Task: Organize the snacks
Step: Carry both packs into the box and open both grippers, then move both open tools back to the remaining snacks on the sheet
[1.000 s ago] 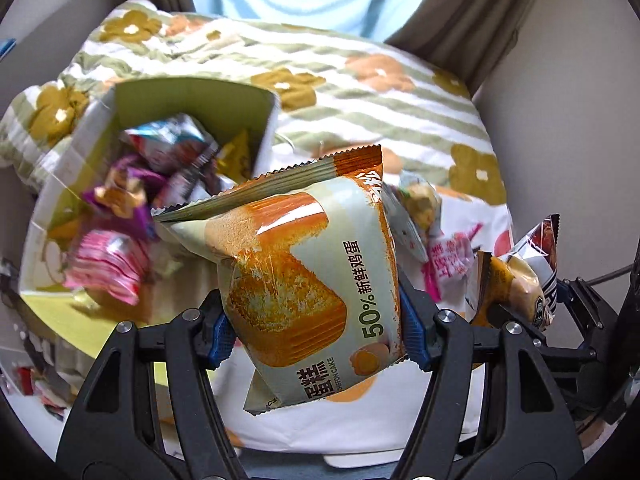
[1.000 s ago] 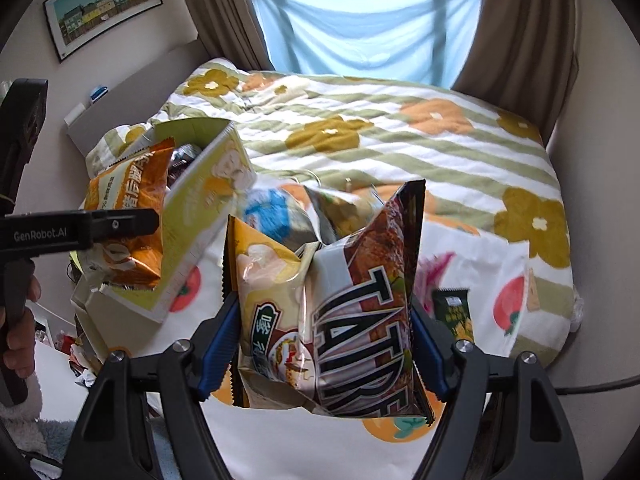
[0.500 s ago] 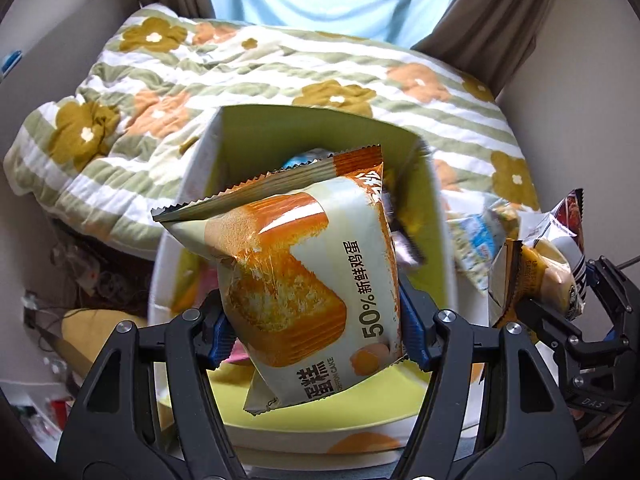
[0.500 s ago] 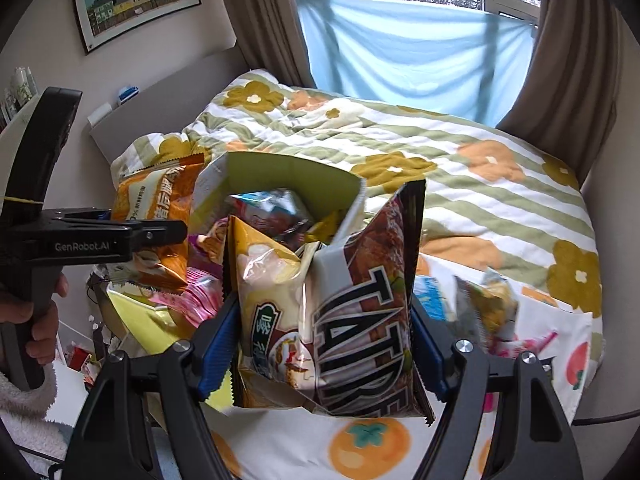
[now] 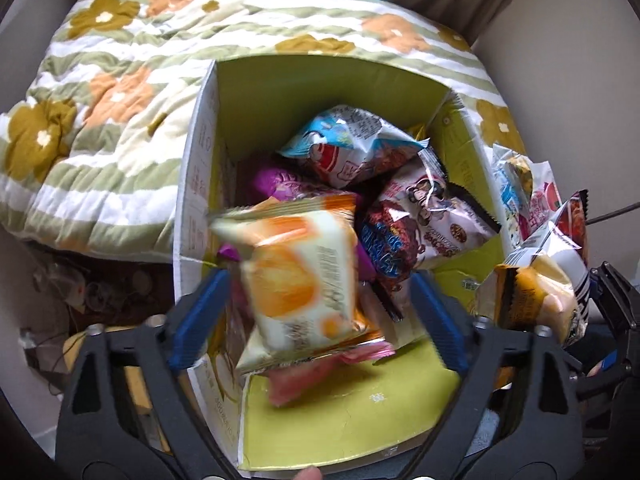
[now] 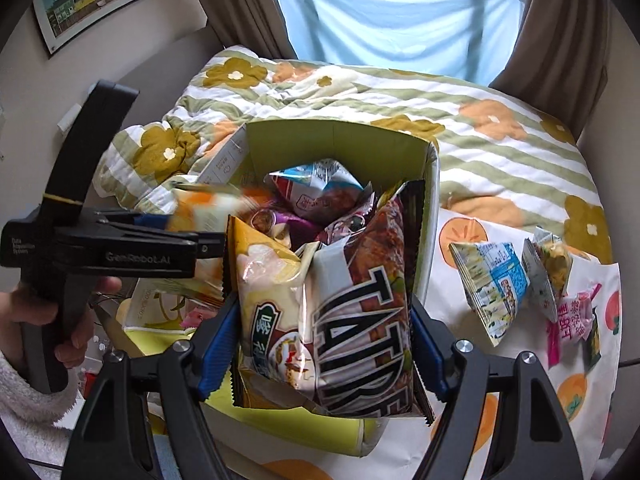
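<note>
Foil packets [image 6: 326,320]: two in right claw [image 6: 326,344]

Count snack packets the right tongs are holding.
2, side by side between its pads: a yellow foil packet toward the left tongs, and a brown-and-white "TATR"-lettered foil packet beside it. Another could hide behind.

You could read "GenRobot.AI" on the left gripper [image 6: 160,222] and "TATR" on the dark snack bag [image 6: 364,332].
</note>
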